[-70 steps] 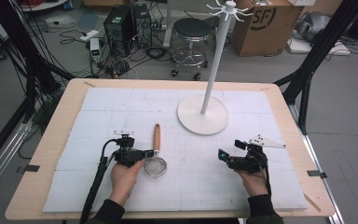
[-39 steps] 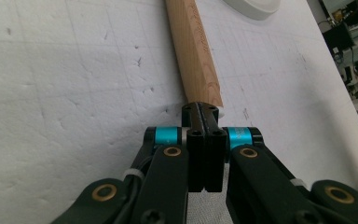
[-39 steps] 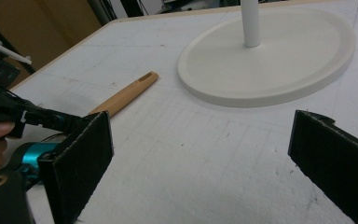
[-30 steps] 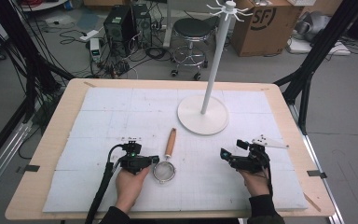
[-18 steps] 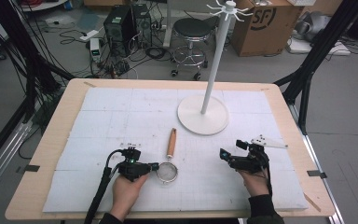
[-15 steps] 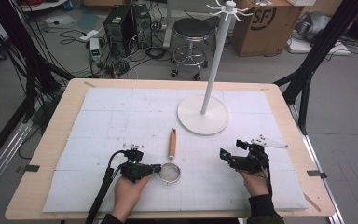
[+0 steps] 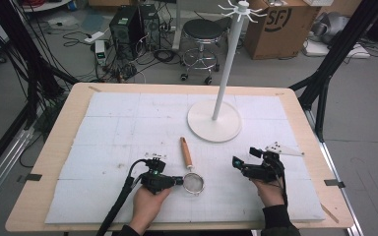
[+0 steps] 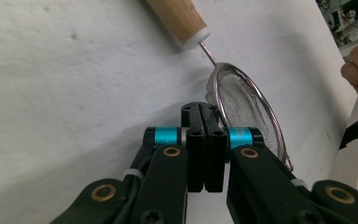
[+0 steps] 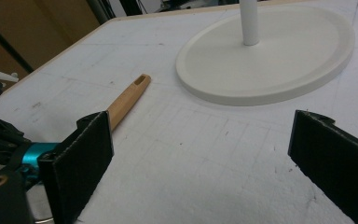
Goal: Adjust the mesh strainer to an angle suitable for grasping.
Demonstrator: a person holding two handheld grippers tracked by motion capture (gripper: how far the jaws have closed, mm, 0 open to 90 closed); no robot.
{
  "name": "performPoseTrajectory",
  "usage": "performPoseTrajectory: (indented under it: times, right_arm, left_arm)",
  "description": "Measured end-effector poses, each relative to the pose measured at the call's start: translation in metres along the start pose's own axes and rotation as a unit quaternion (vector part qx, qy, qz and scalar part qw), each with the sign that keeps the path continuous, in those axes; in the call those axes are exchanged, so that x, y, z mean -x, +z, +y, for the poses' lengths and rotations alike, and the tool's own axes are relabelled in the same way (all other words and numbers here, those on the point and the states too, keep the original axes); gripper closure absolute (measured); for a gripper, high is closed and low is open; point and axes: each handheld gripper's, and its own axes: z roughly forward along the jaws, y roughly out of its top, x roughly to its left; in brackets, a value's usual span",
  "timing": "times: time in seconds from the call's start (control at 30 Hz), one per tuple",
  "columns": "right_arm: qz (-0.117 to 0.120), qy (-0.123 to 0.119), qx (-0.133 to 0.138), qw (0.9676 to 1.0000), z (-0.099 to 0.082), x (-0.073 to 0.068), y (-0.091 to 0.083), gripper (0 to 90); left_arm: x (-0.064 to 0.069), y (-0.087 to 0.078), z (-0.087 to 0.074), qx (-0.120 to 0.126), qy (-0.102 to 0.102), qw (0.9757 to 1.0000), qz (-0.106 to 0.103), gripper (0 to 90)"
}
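A small wire strainer (image 7: 194, 184) with a wooden handle (image 7: 185, 152) lies on the white mat, its handle pointing away from me toward the stand. My left gripper (image 7: 179, 181) is shut with nothing between its jaws, and its tip rests against the left side of the strainer's rim. In the left gripper view the closed jaws (image 8: 204, 140) sit just left of the mesh bowl (image 8: 242, 105), with the handle (image 8: 177, 18) above. My right gripper (image 7: 240, 166) stands open to the right of the strainer. The right gripper (image 9: 205, 163) has bare mat between its pads, and the handle (image 9: 126, 100) lies beyond its left pad.
A white stand with a round base (image 7: 214, 129) and a tall pole (image 7: 226, 64) rises at the back centre of the mat; its base (image 9: 270, 56) lies just beyond the right gripper. A white foam mat (image 7: 103, 128) covers the wooden table. A stool and boxes stand on the floor behind.
My left gripper has slid to the right, still shut, and the strainer's bowl has moved right with it. The right gripper has stayed where it was.
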Motion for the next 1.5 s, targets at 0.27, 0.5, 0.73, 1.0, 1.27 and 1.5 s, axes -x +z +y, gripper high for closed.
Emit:
performPoseTrajectory:
  times: [0.27, 0.5, 0.73, 1.0, 1.27, 1.5]
  right_arm:
    - [0.000, 0.001, 0.002, 1.0000, 0.000, 0.001, 0.000, 5.8]
    - [-0.003, -0.001, 0.004, 1.0000, 0.000, 0.001, -0.001, 5.8]
    - [-0.008, -0.003, -0.006, 0.9999, -0.001, 0.002, 0.002, 5.8]
    - [-0.010, -0.012, -0.012, 0.9998, -0.002, -0.002, 0.005, 5.8]
    - [-0.012, -0.019, -0.019, 0.9996, -0.002, -0.005, 0.008, 5.8]
    - [-0.014, -0.023, -0.022, 0.9994, -0.003, -0.006, 0.009, 5.8]
  left_arm:
    - [0.007, 0.011, 0.004, -0.004, 0.001, 1.0000, -0.007, 89.4]
    - [0.009, 0.015, 0.006, -0.010, 0.008, 0.9998, -0.016, 89.4]
    - [0.000, 0.006, 0.008, 0.007, 0.014, 0.9995, -0.026, 68.5]
    - [-0.008, -0.009, 0.010, 0.021, 0.035, 0.9992, -0.005, 49.8]
    - [-0.016, -0.024, 0.010, 0.031, 0.042, 0.9986, 0.003, 33.3]
    - [-0.020, -0.038, 0.010, 0.051, 0.044, 0.9977, -0.009, 30.5]
